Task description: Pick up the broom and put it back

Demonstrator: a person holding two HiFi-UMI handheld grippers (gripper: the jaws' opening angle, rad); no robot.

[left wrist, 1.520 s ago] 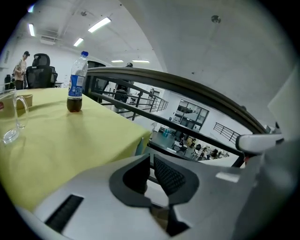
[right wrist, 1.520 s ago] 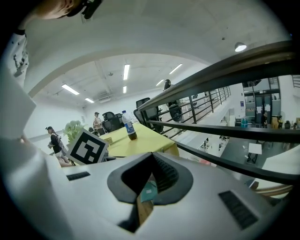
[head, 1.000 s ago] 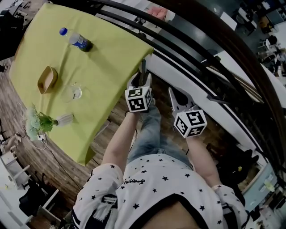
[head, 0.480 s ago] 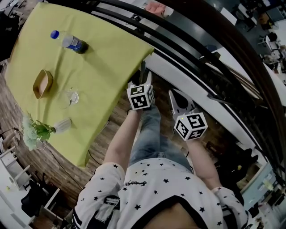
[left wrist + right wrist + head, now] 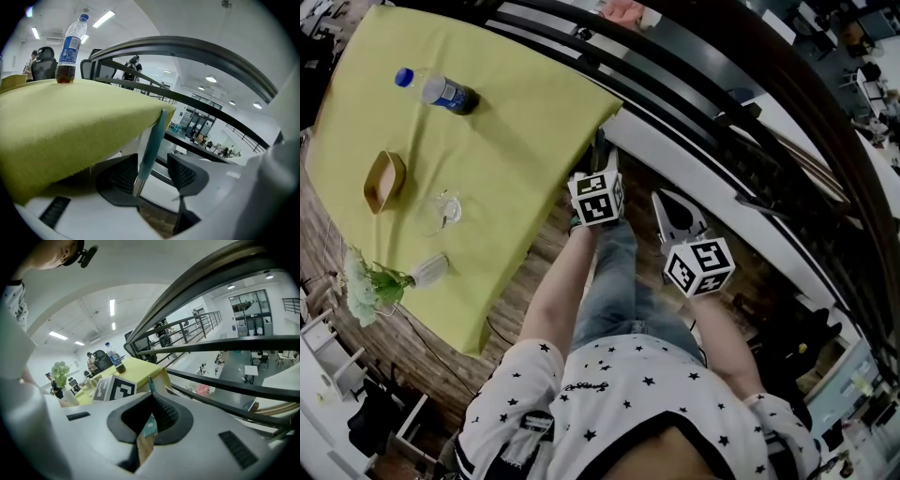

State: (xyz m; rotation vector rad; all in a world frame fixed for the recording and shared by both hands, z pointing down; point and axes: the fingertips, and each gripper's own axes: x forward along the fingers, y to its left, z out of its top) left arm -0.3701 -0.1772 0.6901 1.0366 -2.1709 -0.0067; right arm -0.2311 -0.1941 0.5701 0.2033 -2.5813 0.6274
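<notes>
The broom's teal handle [image 5: 152,140] stands upright against the corner of the yellow-green tablecloth [image 5: 70,122]. My left gripper [image 5: 152,173] is open, one pad on each side of the handle and neither pressing on it. In the head view the left gripper [image 5: 598,167] is at the table corner, where the handle [image 5: 600,148] shows as a dark stick. My right gripper [image 5: 668,200] hangs a little to the right, by the railing. Its jaws [image 5: 151,397] meet at the tips with nothing between them. The handle's tip [image 5: 151,381] shows just beyond them.
On the cloth are a plastic bottle [image 5: 434,90], a wooden bowl [image 5: 383,180], a glass [image 5: 441,211] and a vase of flowers [image 5: 394,277]. A black railing [image 5: 712,112] runs diagonally right behind the grippers. The person's legs and wooden floor [image 5: 553,234] lie below.
Both grippers have sunk a little. The left one has drawn closer to the table corner and the handle. Neither gripper's jaws look any different.
</notes>
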